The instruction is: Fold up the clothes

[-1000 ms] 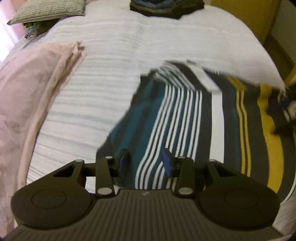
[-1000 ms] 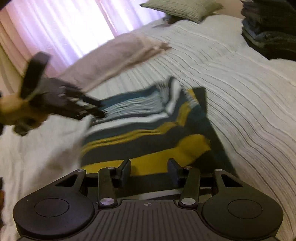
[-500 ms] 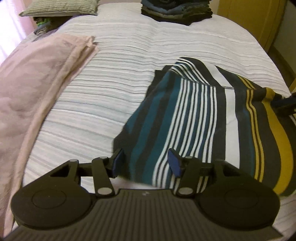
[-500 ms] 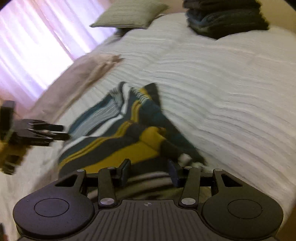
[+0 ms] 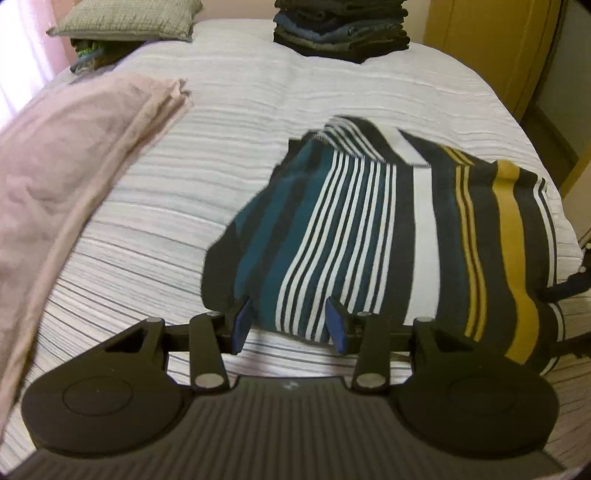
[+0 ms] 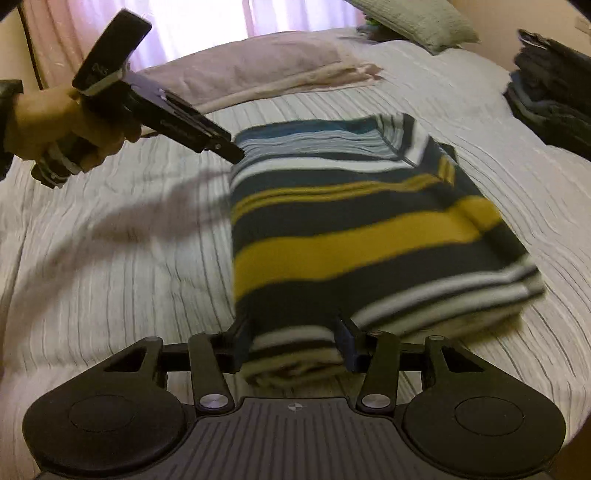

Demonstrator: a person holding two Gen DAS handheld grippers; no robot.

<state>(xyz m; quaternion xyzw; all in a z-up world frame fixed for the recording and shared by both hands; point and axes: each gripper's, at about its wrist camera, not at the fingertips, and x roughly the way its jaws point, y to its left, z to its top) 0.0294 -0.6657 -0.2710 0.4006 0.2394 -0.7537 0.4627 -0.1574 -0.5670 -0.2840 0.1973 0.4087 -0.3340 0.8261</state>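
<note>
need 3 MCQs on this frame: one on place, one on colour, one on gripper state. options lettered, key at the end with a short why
1. Where is the stack of dark folded clothes?
A. At the far end of the bed
B. On the floor
C. Under the pink blanket

2. What colour is the widest band on the striped garment?
A. Red
B. Mustard yellow
C. Purple

3. What state is the left gripper in?
A. Shut on the garment
B. Shut on the pillow
C. Open, fingers apart at the garment's near edge

Key: 1 A, the stack sits on the bedspread beyond the garment. 2 B, a broad yellow band crosses it in the right wrist view. 3 C, the blue pads stand wide apart, gripping nothing; the right gripper is open too.
</note>
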